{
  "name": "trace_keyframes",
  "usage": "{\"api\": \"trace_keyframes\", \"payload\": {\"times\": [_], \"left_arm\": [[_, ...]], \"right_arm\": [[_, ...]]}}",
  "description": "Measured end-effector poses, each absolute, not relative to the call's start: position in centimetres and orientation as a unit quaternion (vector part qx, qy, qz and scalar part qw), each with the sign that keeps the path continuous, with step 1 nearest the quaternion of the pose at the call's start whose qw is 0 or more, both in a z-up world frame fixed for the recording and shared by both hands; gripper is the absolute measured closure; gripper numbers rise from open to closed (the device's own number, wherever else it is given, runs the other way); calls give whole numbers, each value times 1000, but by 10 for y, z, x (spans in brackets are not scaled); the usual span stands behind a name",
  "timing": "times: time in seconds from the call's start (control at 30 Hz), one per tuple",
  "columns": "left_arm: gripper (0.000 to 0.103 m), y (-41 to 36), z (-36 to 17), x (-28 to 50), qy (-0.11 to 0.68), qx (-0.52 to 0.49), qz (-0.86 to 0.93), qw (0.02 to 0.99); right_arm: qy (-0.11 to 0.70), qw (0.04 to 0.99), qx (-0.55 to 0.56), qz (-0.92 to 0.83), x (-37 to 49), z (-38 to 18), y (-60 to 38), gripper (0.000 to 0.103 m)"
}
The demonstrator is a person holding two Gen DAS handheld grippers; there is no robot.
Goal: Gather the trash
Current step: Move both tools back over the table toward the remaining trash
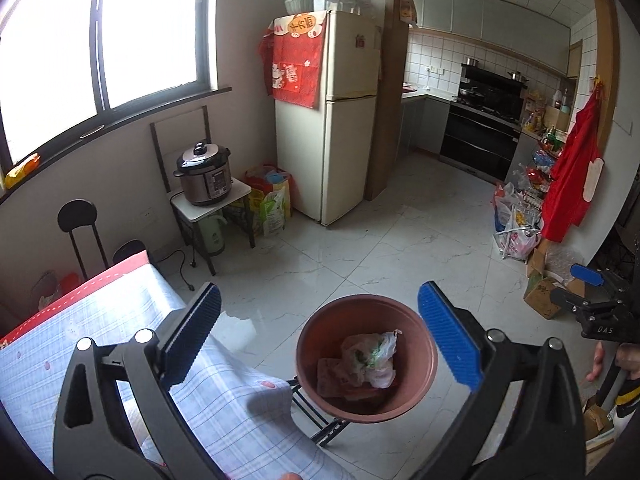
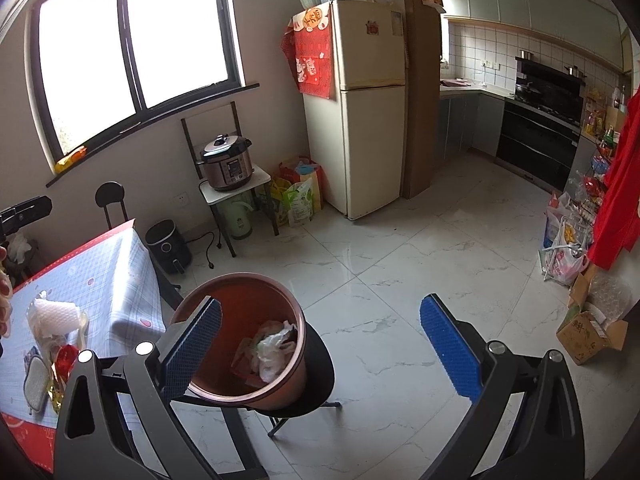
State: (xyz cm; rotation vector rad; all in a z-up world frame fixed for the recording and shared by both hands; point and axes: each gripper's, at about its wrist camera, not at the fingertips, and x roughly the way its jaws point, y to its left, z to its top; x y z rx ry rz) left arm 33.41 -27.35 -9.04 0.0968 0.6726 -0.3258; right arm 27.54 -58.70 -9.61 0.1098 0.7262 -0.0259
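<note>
Cream two-door fridge (image 2: 368, 108), red printed cloth down its side. Checked-cloth table (image 2: 108, 276) bearing white foam wrap (image 2: 52, 314) and shiny wrappers. Round terracotta plastic bin (image 2: 244, 336) on black stool, holding clear bag (image 2: 272, 350) and packets, print unreadable. Left gripper (image 1: 320, 336) and right gripper (image 2: 320, 344): both wide apart, empty, above the bin.

floor (image 1: 360, 248): glossy marbled tile | bin (image 2: 224, 360): matt brown plastic | bag (image 2: 272, 356): thin crinkled plastic
</note>
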Motion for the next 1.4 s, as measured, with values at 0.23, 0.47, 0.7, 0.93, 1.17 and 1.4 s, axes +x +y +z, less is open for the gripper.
{"api": "trace_keyframes", "payload": {"times": [0.23,0.47,0.7,0.93,1.17,1.4], "left_arm": [[6,-211,-95,307,346,24,-103,932],[6,-137,-90,258,341,-12,-38,939],[6,-44,-83,200,327,-36,33,944],[6,44,-95,142,323,-64,90,940],[6,113,-130,96,334,-100,137,927],[6,152,-173,72,352,-128,133,918]], "right_arm": [[356,933,39,22,282,-94,-549,5],[357,932,32,47,280,-91,-505,5],[357,931,23,79,272,-83,-445,5],[358,926,7,121,262,-81,-372,5],[382,906,-19,179,253,-100,-288,5],[394,882,-40,253,242,-125,-212,5]]}}
